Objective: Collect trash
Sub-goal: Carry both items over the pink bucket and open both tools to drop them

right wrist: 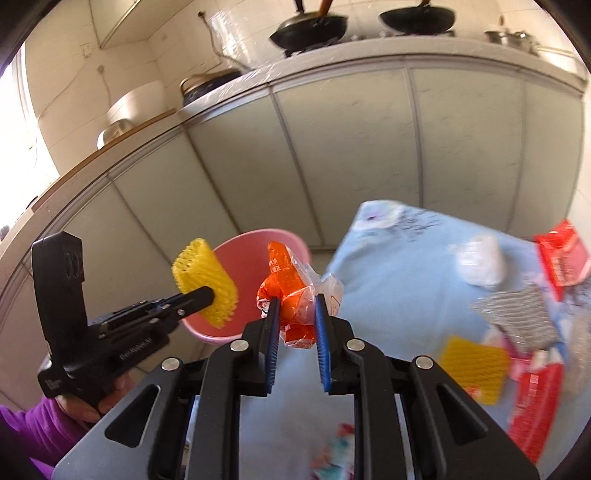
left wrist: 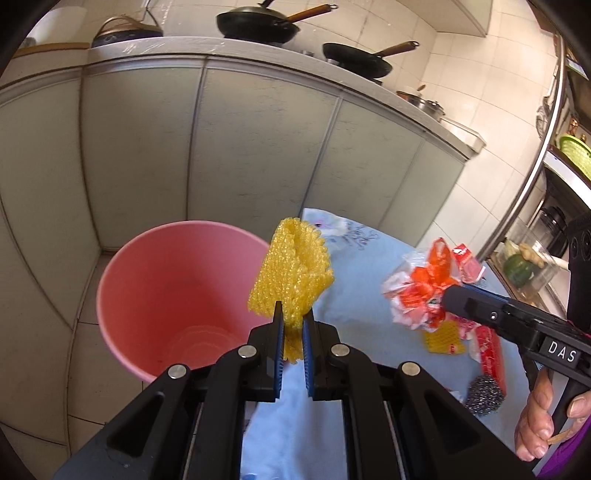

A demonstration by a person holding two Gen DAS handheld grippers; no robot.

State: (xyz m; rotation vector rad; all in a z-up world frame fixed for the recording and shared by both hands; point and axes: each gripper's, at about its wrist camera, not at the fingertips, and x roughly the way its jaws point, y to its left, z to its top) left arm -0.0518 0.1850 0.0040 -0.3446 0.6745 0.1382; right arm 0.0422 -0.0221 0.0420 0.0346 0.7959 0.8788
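Observation:
My left gripper (left wrist: 293, 314) is shut on a yellow foam fruit net (left wrist: 291, 269), held at the right rim of a pink bin (left wrist: 162, 295) on the floor. The right wrist view shows the same net (right wrist: 205, 282) in front of the bin (right wrist: 255, 254). My right gripper (right wrist: 295, 302) is shut on a crumpled orange-and-white plastic bag (right wrist: 284, 280), lifted above the light blue tablecloth (right wrist: 399, 295). In the left wrist view that gripper (left wrist: 448, 299) and its bag (left wrist: 421, 288) hang over the table to the right of the bin.
More trash lies on the cloth: a second yellow net (right wrist: 474, 369), red wrappers (right wrist: 535, 406), a white wad (right wrist: 480, 264), silver mesh (right wrist: 517, 314) and a steel scourer (left wrist: 485, 395). Grey cabinet doors (left wrist: 258, 147) stand behind the bin, with woks (left wrist: 258, 26) on the counter. A hand (left wrist: 539, 417) holds the right gripper.

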